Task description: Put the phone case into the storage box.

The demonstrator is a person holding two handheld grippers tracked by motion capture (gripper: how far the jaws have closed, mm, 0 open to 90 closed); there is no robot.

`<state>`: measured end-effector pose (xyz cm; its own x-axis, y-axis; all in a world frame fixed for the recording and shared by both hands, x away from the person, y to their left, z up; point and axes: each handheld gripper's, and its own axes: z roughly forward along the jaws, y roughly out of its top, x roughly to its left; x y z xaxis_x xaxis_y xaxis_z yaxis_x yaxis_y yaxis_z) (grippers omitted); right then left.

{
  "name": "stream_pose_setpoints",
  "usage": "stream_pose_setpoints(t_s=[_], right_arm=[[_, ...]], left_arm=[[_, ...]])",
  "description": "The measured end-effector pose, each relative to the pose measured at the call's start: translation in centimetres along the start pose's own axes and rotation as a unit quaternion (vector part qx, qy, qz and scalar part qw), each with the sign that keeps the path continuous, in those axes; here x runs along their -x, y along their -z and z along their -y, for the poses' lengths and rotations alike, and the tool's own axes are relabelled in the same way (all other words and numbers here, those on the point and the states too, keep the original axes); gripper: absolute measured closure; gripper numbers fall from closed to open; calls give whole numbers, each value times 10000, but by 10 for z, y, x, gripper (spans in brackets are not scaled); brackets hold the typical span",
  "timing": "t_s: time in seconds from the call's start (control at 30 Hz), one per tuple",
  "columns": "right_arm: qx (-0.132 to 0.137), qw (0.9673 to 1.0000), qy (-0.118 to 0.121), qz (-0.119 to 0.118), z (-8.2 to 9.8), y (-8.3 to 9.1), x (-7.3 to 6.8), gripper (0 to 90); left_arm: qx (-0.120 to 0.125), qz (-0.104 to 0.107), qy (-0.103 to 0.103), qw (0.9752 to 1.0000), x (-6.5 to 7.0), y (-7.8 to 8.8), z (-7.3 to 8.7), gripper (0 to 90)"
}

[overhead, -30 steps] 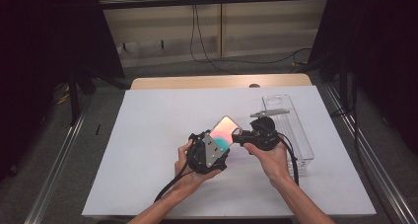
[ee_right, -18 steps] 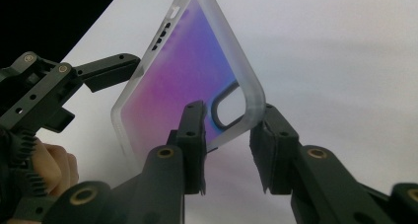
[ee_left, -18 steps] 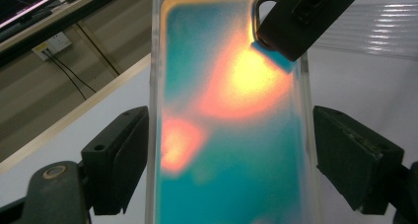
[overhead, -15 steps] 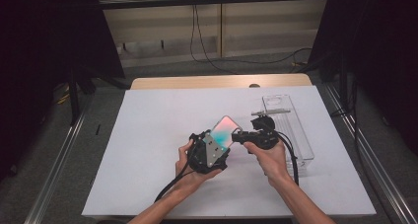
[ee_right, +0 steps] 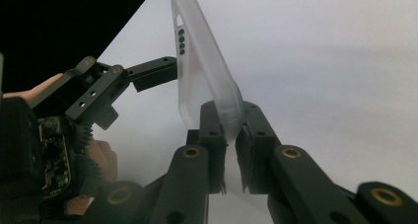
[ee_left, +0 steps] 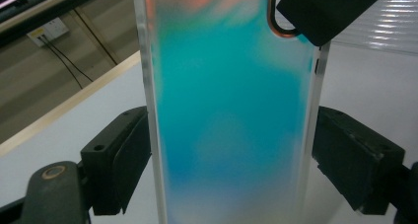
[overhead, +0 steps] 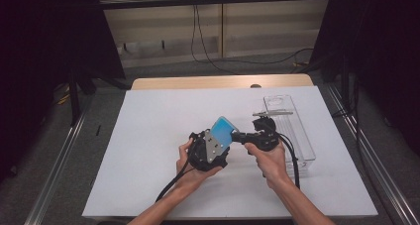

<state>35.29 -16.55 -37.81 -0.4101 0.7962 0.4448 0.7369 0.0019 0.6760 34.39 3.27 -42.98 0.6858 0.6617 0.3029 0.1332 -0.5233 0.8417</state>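
Phone case [overhead: 224, 131] is held up off the counter [overhead: 148, 136], mid-counter, between the two grippers. Translucent, teal-blue with an orange tint at the far end; tilted, far end higher.

Left gripper [overhead: 214, 144]: jaws clamped on the case's two long edges, one jaw per side, as the left gripper view shows [ee_left: 231, 150]. Left hand [overhead: 190, 168] wraps the gripper body from below.

Right gripper [overhead: 236, 136]: comes in from the right, jaws pressed together on the case's edge. In the right gripper view [ee_right: 229, 128] the frosted rim sits pinched between the two jaw tips, case [ee_right: 202, 66] standing up from them, camera cutout and small holes visible near its top. Right hand [overhead: 270, 158] is near side of it.

Clear plastic box [overhead: 297, 136] lies on the counter just right of the right gripper, long side running near-far. Cables [overhead: 171, 183] trail off both grippers toward the near edge.
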Motion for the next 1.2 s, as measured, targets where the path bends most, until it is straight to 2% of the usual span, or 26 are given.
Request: stream_pose_setpoints(t_s=[0.13, 0.3, 0.47, 0.57, 0.63, 0.77, 0.9, 0.97, 1.07, 1.2], right_arm=[[97, 10000, -4, 3, 0, -1, -3, 828], [255, 9996, 94, 30, -3, 4, -3, 833], [350, 9992, 140, 90, -4, 7, -2, 833], [401, 9990, 158, 116, -4, 10, 0, 833], [442, 9986, 231, 148, -4, 12, 1, 833], [515, 9980, 298, 200, -3, 17, 2, 833], [580, 9976, 299, 242, -4, 20, 7, 833], [620, 9973, 302, 240, -5, 22, 8, 833], [664, 9968, 342, 285, -5, 24, 9, 833], [690, 9966, 320, 305, -6, 25, 12, 833]], left_arm=[[77, 33, 66, 9999, -4, 1, 0, 168], [256, 330, 254, 9988, -12, 4, -1, 158], [272, 434, 285, 9983, -13, 4, -1, 79], [283, 512, 374, 9976, -14, 3, 0, 59], [245, 571, 355, 9974, -16, 3, 0, 58], [245, 720, 559, 9955, -24, 4, 2, 46], [236, 614, 704, 9953, -31, 6, 2, 40], [285, 627, 782, 9946, -35, 8, 2, 41], [362, 737, 963, 9920, -40, 10, 3, 35], [255, 809, 1220, 9889, -45, 9, 5, 30]])
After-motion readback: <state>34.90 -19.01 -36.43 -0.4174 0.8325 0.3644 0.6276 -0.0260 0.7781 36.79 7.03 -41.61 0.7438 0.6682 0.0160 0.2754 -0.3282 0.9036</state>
